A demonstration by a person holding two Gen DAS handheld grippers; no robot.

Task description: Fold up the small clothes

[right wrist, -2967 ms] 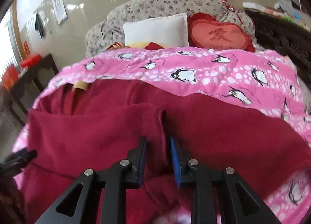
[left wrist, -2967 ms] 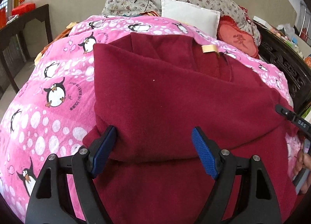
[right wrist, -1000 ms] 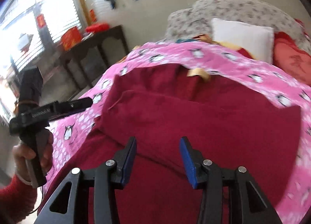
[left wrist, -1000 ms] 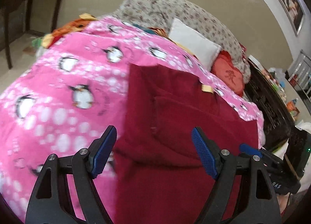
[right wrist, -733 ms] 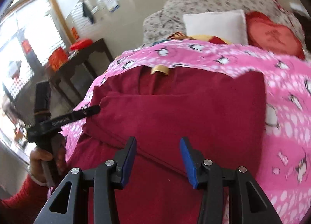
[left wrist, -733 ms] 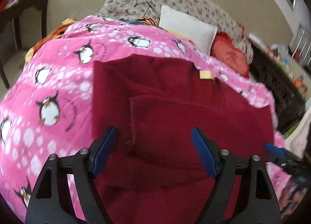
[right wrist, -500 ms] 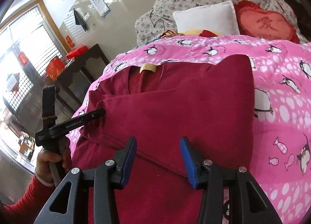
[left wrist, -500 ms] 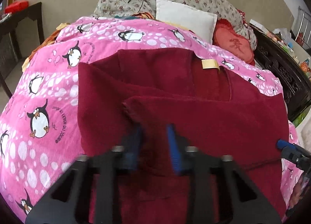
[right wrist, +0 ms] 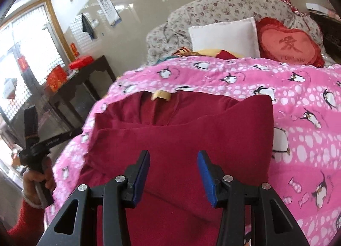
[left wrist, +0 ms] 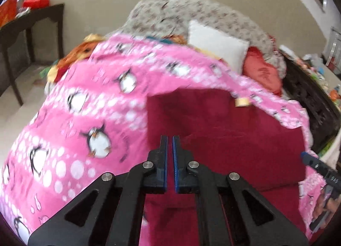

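A dark red fleece garment (right wrist: pixel 191 139) lies on the pink penguin blanket (right wrist: pixel 298 101), its sleeves folded across the body and its tan neck label (right wrist: pixel 160 95) at the far end. It also shows in the left wrist view (left wrist: pixel 234 130). My left gripper (left wrist: pixel 168 139) is shut with nothing between its blue pads, above the garment's left edge. My right gripper (right wrist: pixel 173 154) is open and empty, just above the garment's near part. The left gripper also shows at the left of the right wrist view (right wrist: pixel 53 139), off the bed.
A white pillow (right wrist: pixel 223 35), a red heart cushion (right wrist: pixel 292 45) and a floral quilt (right wrist: pixel 213 9) lie at the head of the bed. A dark wooden side table (right wrist: pixel 81 79) stands left of the bed. A dark carved bed frame (left wrist: pixel 309 101) runs along the right.
My left gripper has shut from wide open and swung left off the garment's folded sleeve. My right gripper stays open over the garment's near part.
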